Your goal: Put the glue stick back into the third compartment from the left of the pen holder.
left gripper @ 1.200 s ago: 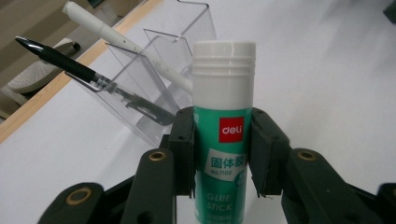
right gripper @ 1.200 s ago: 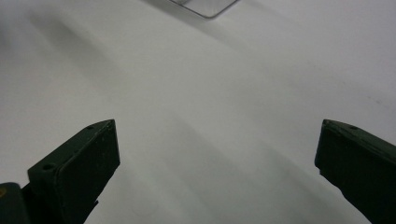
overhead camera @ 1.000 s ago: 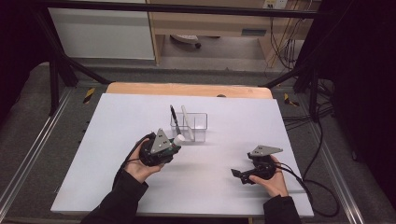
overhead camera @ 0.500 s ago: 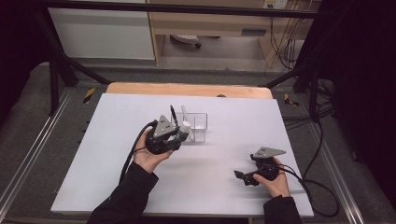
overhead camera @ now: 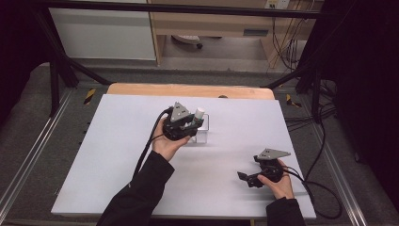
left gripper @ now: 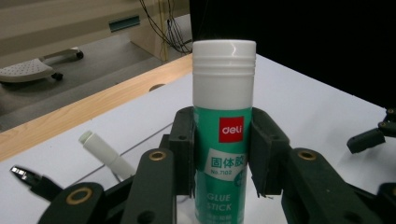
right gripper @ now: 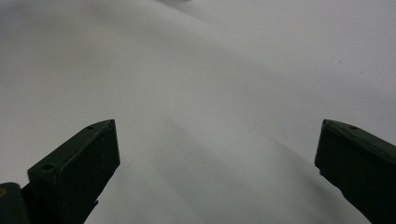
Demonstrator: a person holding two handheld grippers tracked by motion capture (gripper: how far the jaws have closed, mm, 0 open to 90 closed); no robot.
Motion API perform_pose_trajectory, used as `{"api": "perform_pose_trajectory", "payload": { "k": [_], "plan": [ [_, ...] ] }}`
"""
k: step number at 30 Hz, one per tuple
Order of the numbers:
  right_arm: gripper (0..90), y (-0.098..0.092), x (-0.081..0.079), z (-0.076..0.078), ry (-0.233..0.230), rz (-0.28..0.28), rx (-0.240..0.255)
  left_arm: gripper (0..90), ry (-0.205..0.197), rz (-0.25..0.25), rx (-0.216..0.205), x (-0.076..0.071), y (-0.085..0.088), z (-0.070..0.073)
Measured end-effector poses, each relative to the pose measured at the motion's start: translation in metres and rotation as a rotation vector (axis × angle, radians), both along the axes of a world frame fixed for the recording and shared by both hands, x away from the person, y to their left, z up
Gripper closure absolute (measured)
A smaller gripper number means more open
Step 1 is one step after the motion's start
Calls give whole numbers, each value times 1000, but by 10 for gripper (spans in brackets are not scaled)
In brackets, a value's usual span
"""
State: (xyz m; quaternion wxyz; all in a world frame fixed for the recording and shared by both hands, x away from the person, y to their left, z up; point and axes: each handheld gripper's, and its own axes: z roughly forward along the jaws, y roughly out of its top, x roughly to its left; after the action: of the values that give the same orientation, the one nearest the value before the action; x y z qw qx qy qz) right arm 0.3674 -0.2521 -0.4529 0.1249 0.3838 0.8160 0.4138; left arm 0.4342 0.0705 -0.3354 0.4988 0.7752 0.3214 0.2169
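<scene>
One glue stick point(left gripper: 224, 140) | upright | clamped between left tool point(left gripper: 224, 158) jaws

The tabletop point(overhead camera: 117, 155) lies bare left of and between the hands. The clear box point(overhead camera: 203, 134) with its pens point(left gripper: 105, 154) blocks the middle, just beside the left claw point(overhead camera: 190, 123).

Green glue stick point(left gripper: 225, 154) with a white cap, red logo patch, white lettering. Black jaws. White pen point(left gripper: 103, 152) below. Pale grey-white table point(overhead camera: 117, 155), light wood edge behind.
</scene>
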Motion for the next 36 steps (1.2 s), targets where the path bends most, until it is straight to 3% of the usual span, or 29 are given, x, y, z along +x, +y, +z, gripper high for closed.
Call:
{"api": "perform_pose_trajectory", "payload": {
  "k": [9, 18, 28, 36],
  "plan": [
    [5, -1, -1, 1, 3, 1, 9, 649, -2, 20, -5, 19, -19, 3],
    [5, -4, -1, 2, -2, 0, 23, 649, 21, 39, 3, 38, -33, -15],
    [6, -3, -1, 2, 5, 3, 18, 649, 32, 52, 4, 53, -35, -31],
    [5, -3, -1, 1, 7, 8, 18, 649, 21, 50, 23, 55, -34, -35]
  ]
}}
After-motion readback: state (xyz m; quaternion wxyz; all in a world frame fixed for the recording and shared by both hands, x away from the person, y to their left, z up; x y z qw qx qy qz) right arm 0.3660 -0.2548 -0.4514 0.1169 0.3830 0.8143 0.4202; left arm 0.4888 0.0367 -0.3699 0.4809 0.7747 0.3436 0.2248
